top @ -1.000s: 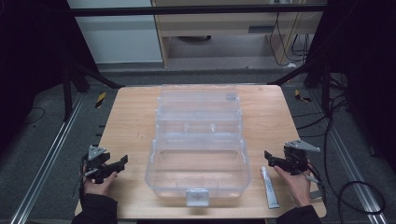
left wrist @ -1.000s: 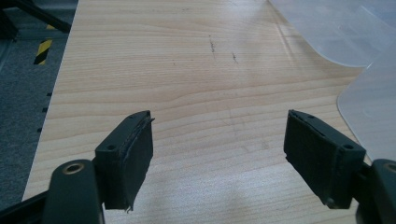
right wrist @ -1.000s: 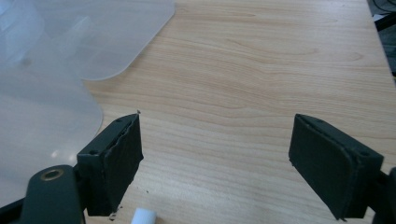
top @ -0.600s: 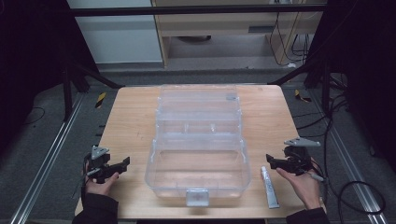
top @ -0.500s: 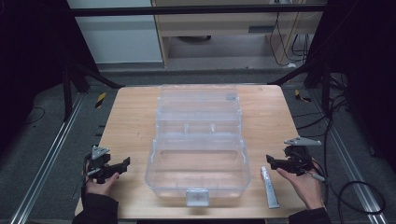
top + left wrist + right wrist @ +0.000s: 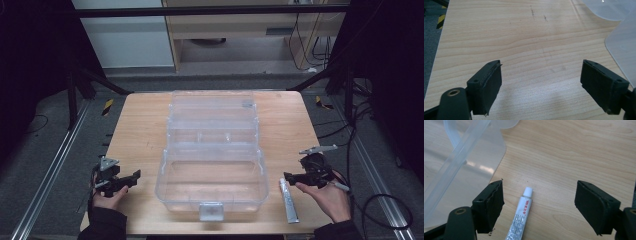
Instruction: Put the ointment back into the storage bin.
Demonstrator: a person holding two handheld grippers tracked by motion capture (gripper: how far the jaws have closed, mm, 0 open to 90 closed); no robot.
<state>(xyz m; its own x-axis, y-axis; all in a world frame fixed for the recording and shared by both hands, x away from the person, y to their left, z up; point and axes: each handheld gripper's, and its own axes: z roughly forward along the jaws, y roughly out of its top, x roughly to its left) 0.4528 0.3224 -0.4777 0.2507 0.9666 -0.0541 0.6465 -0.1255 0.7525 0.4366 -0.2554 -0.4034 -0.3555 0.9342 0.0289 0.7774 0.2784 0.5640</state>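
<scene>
Right claw [image 6: 539, 207] jaws wide, closing slightly, above glue tube [image 6: 521, 217] on table [image 6: 574, 152]; clear box [image 6: 461, 157] left.

The left claw [image 6: 131, 177] is held low in the left hand [image 6: 107, 197], jaws just opened wide, nothing between. The right claw [image 6: 289, 177], gripped by the right hand [image 6: 330, 197], has been narrowing slightly, jaws apart.

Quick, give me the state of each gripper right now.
Left gripper: open, nothing between the jaws, over bare table.
Right gripper: open, holding nothing, above the glue tube.
</scene>
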